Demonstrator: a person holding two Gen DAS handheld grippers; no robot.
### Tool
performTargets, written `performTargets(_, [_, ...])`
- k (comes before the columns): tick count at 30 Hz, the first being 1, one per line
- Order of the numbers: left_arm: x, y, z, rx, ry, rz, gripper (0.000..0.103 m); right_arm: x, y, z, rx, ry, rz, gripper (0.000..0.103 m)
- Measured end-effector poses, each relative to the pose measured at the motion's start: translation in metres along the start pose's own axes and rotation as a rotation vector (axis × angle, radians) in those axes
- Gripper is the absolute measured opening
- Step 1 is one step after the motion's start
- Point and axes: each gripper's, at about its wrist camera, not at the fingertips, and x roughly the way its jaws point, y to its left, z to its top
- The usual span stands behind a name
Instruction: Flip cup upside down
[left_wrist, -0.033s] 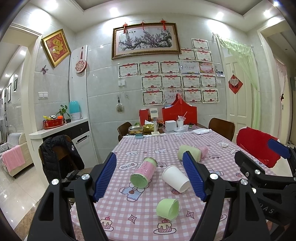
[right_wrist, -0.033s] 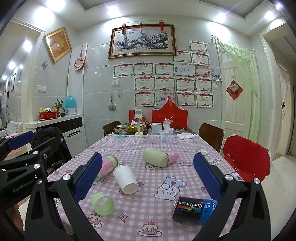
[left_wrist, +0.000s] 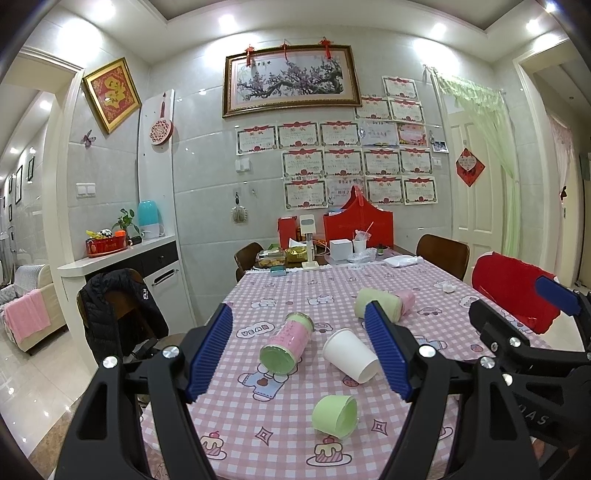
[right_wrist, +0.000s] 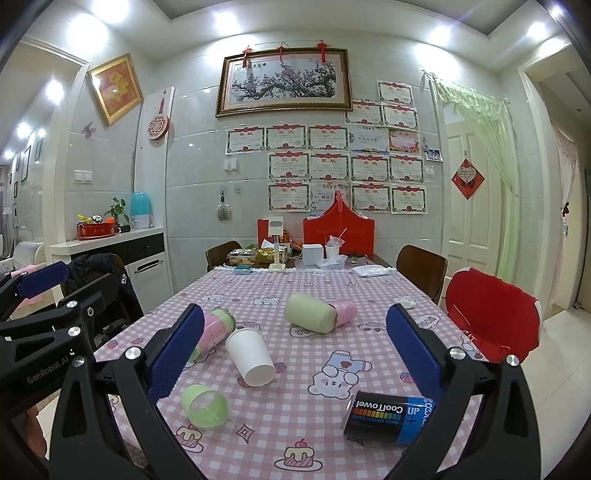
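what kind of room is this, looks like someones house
Most likely a home dining room: a dining table under a pink cartoon tablecloth with wooden chairs around it, award certificates taped to the tiled wall, and a framed blossom painting above them.

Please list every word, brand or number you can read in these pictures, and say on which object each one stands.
"CoolTowel", "UP +": on the dark can lying on its side; its smaller print is too blurred.
"GenRobot.AI": on the left tool.
"AS": partial letters on the right tool.
Wall certificates: too small to read.
Tablecloth print: too blurred.
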Motion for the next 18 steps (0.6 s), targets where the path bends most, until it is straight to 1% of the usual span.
performTargets(10, [0.008, -0.014, 0.0, 0.024, 0.037, -0.018, 0.073, -0.003, -0.01, -0.001, 0.023, 0.01, -0.013, 0.095])
performTargets(14, [0.017, -0.027, 0.0, 0.041, 0.06, -0.027, 0.073, 0.0, -0.023, -0.005, 0.044, 0.027, -0.026, 0.095])
performTargets(18, [0.032, -0.042, -0.002, 0.059, 0.102, -0.049, 0.073, 0.006, -0.041, -0.009, 0.071, 0.054, -0.058, 0.095])
